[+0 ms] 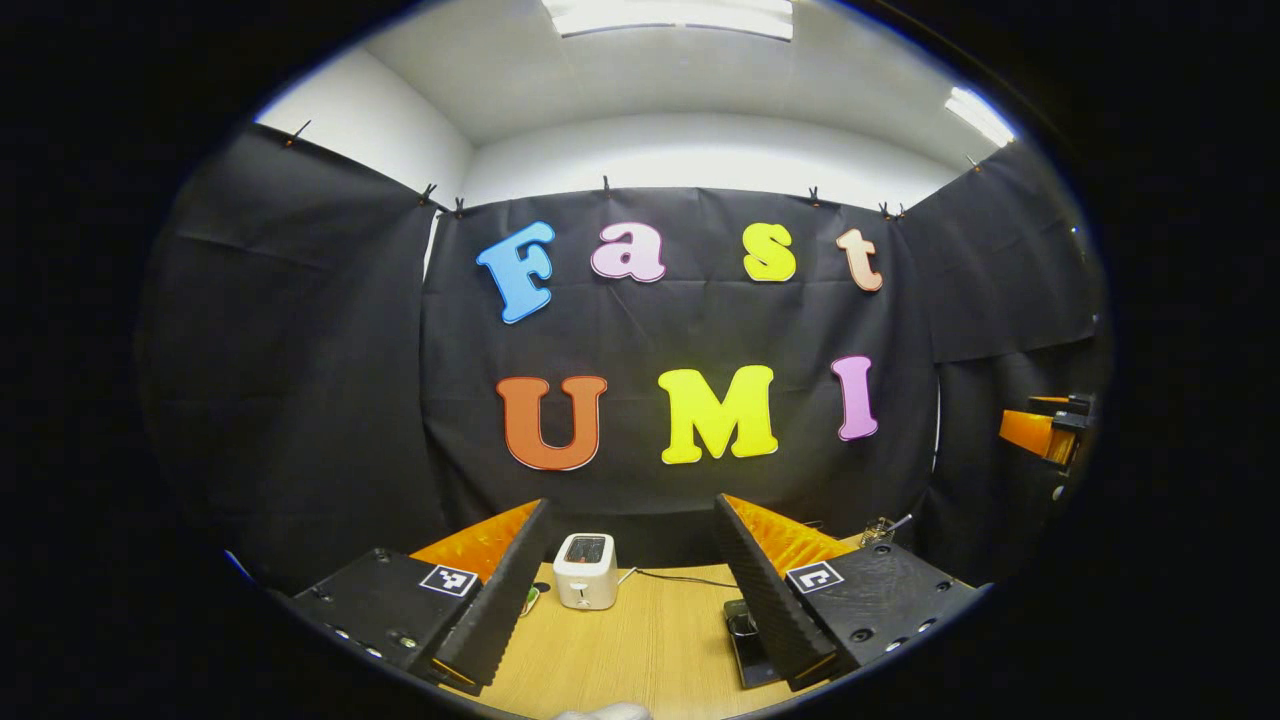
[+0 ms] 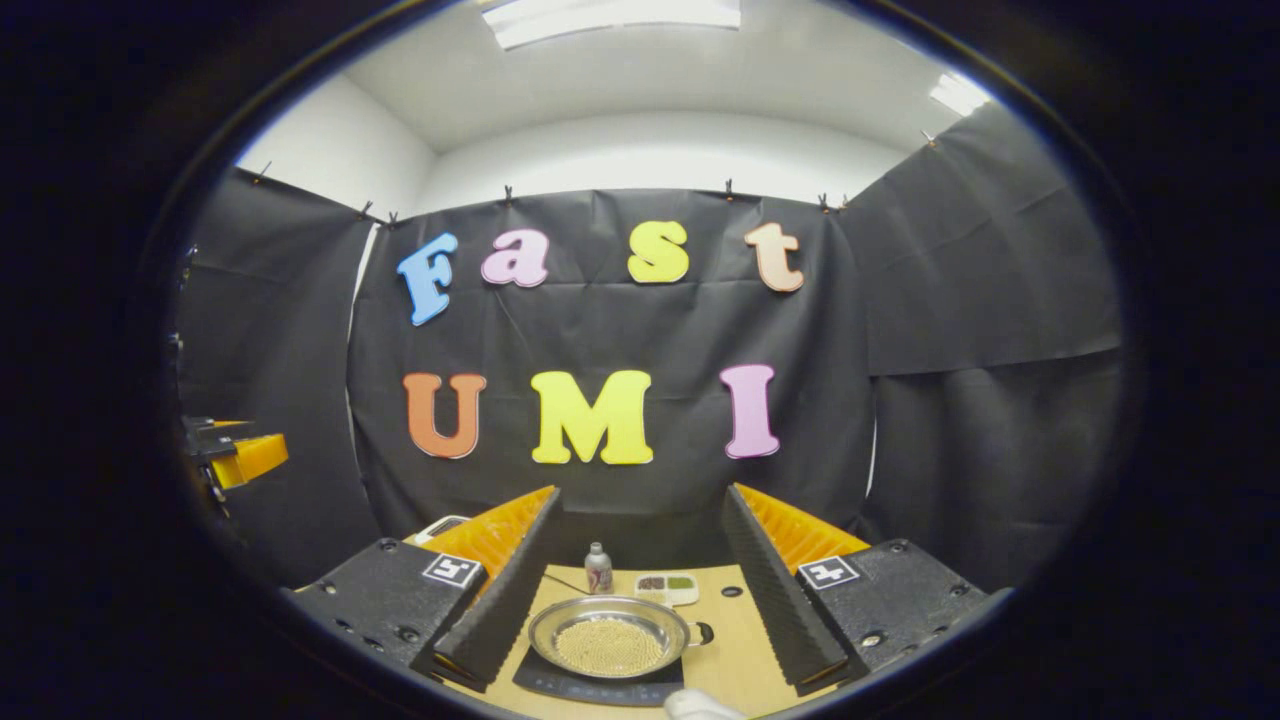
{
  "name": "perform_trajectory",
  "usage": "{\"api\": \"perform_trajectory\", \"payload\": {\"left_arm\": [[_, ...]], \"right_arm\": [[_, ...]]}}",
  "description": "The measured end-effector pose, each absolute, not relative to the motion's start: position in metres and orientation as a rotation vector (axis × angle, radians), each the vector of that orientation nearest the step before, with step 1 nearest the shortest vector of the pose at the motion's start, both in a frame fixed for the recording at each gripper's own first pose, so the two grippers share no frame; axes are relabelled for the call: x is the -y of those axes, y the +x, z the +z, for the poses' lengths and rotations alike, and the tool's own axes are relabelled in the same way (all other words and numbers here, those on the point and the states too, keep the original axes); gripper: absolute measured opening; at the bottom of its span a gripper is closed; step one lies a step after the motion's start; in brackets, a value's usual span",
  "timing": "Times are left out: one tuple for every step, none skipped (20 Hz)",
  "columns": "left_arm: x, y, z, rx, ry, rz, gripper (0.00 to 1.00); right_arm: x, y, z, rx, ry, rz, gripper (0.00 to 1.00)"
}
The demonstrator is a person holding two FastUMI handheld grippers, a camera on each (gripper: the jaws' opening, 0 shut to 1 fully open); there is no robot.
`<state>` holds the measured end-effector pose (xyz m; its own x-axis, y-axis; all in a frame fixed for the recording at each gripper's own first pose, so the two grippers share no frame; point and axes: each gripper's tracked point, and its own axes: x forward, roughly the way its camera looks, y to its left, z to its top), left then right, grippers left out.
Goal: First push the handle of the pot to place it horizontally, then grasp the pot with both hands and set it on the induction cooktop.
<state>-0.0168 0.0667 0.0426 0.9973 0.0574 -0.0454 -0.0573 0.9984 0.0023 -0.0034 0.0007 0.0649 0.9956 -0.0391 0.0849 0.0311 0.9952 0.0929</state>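
Observation:
In the right gripper view, a shallow metal pot [image 2: 610,640] with pale grains in it rests on the black induction cooktop [image 2: 545,680]. Its short handle [image 2: 696,633] points to the right. My right gripper [image 2: 640,500] is open, raised above the table, and the pot lies low between its fingers, apart from both. My left gripper [image 1: 632,515] is also open and holds nothing; a white toaster [image 1: 586,570] stands on the wooden table [image 1: 640,650] between its fingers. Each view catches the other gripper far off at its edge: the right gripper [image 1: 1050,430] and the left gripper [image 2: 235,455].
A small bottle [image 2: 598,568] and a little white dish with compartments [image 2: 667,588] stand behind the pot. A flat black device [image 1: 745,640] lies by the left gripper's right finger, with a cable [image 1: 680,577] running from the toaster. Black cloth walls close the booth.

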Motion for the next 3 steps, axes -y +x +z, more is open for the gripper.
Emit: {"api": "perform_trajectory", "payload": {"left_arm": [[-0.0664,-0.0172,0.0432,-0.046,-0.001,0.054,0.96],[-0.0661,-0.0171,0.0441,-0.045,-0.001,0.053,0.96],[-0.0653,-0.0177,0.0424,-0.047,0.001,0.051,0.96]], "right_arm": [[0.0002,-0.0051,0.0652,0.088,0.093,-0.037,1.0],[-0.0001,-0.0057,0.0654,0.088,0.093,-0.038,1.0],[0.0006,-0.0059,0.065,0.089,0.093,-0.039,1.0]]}}
